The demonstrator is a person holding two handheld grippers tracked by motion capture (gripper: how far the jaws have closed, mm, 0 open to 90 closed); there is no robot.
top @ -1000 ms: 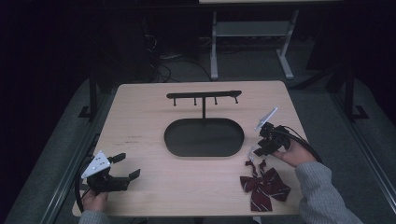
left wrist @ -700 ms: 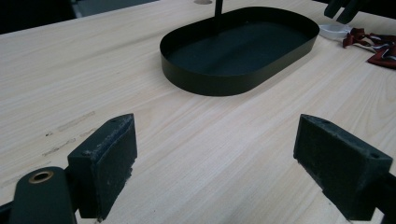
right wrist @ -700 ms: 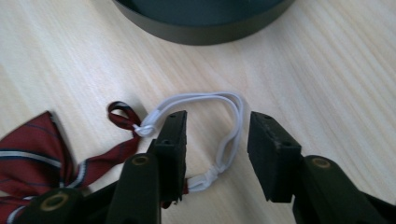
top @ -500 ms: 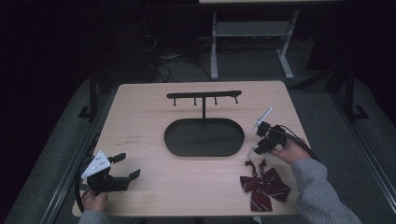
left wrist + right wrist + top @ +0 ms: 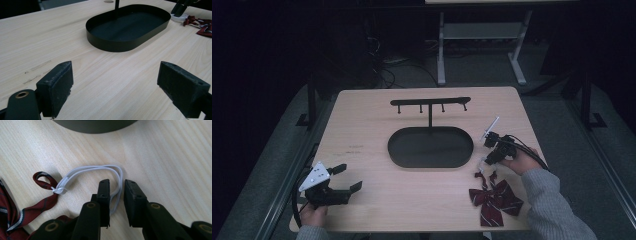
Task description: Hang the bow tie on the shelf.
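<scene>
Left tongs [image 5: 346, 178] gape wide, empty, low over bench [image 5: 377, 115], well left of black oval tray [image 5: 430, 147]. Right tongs [image 5: 116, 188] just right of tray, jaws straddling white elastic loop [image 5: 97, 168], narrow gap, seemingly not yet clamped. Loop tied to maroon striped bow [image 5: 494, 200], lying right of tray.

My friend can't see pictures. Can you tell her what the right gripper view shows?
Two black jaws of the right gripper sit nearly closed around a white elastic loop lying on a wooden table. The loop is tied to a red striped bow.
</scene>
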